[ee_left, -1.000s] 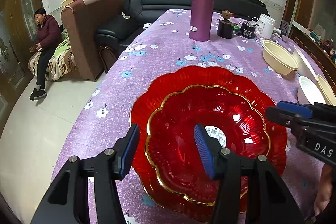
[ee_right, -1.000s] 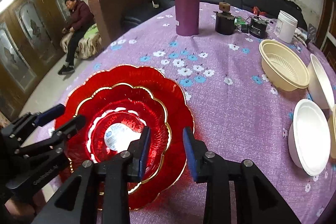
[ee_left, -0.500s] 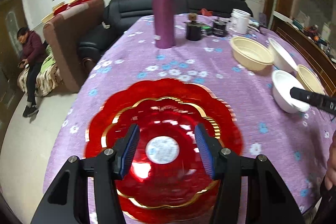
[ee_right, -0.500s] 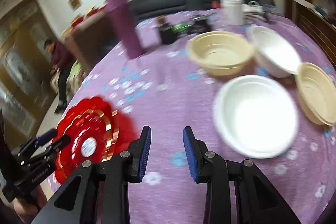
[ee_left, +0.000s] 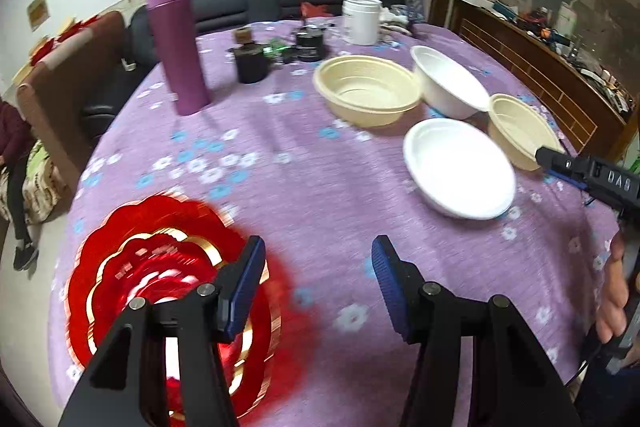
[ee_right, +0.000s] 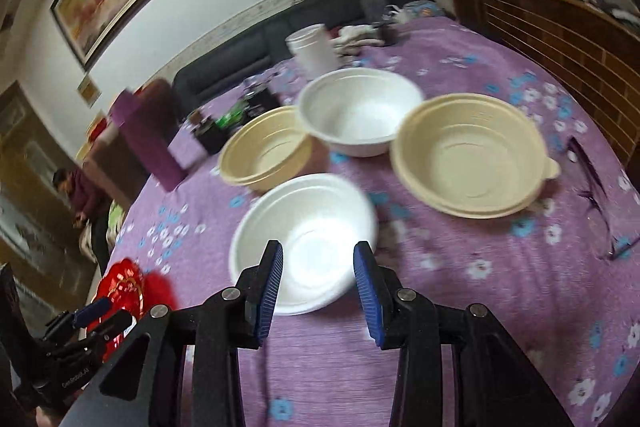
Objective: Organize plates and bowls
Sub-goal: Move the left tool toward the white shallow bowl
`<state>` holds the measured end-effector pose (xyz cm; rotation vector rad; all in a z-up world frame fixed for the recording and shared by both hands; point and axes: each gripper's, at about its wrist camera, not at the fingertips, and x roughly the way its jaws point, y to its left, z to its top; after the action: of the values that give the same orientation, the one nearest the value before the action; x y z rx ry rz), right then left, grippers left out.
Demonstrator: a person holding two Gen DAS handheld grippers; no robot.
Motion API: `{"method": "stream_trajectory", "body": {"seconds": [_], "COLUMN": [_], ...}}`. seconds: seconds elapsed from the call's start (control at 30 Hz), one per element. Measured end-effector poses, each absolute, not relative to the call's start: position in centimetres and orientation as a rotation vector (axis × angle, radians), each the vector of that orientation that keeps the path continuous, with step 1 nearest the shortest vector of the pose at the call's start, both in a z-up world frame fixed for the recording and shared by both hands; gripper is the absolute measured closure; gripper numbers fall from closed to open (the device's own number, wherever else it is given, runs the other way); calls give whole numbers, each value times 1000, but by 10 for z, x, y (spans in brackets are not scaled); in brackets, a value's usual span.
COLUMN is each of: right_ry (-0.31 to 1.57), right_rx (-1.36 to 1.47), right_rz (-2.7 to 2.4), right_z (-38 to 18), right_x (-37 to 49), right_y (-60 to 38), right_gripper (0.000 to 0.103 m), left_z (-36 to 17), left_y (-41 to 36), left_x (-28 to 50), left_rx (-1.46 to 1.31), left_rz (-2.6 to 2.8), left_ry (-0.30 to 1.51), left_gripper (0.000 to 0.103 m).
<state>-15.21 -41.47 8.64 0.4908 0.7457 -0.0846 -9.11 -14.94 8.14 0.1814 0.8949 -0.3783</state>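
Observation:
Two stacked red scalloped plates with gold rims lie at the table's near left; they also show in the right wrist view. My left gripper is open and empty, just right of them. My right gripper is open and empty, hovering at the near rim of a white bowl, also in the left wrist view. Behind stand a second white bowl and two cream bowls.
A tall purple flask, a white jar, and small dark pots stand at the far side of the purple flowered tablecloth. A sofa and a seated person are to the left. A wooden sideboard stands right.
Both grippers have swung right, away from the red plates toward the bowls. The right gripper has come close over the near white bowl. Both stay open and empty.

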Motion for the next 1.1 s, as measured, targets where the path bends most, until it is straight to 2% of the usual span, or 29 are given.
{"method": "stream_trajectory", "body": {"seconds": [0.33, 0.5, 0.6, 0.7, 0.73, 1.1], "right_ry": [758, 782, 805, 816, 814, 829], "right_rx": [552, 553, 543, 535, 527, 502], "right_rz": [-104, -91, -81, -70, -59, 9], "right_z": [70, 60, 51, 42, 42, 54], "right_x": [-152, -139, -129, -121, -120, -151], "right_y": [-443, -441, -437, -432, -428, -404], "right_gripper": [64, 69, 77, 84, 90, 92], "left_z": [67, 49, 40, 34, 35, 48], "left_y": [-199, -216, -224, -230, -233, -203], "left_x": [-37, -15, -9, -11, -14, -71], "left_rx": [57, 20, 21, 14, 23, 115], "left_rz": [-454, -470, -477, -524, -544, -530], "left_ry": [994, 1018, 1029, 1037, 1029, 1015], "left_gripper": [49, 52, 58, 80, 91, 92]}}
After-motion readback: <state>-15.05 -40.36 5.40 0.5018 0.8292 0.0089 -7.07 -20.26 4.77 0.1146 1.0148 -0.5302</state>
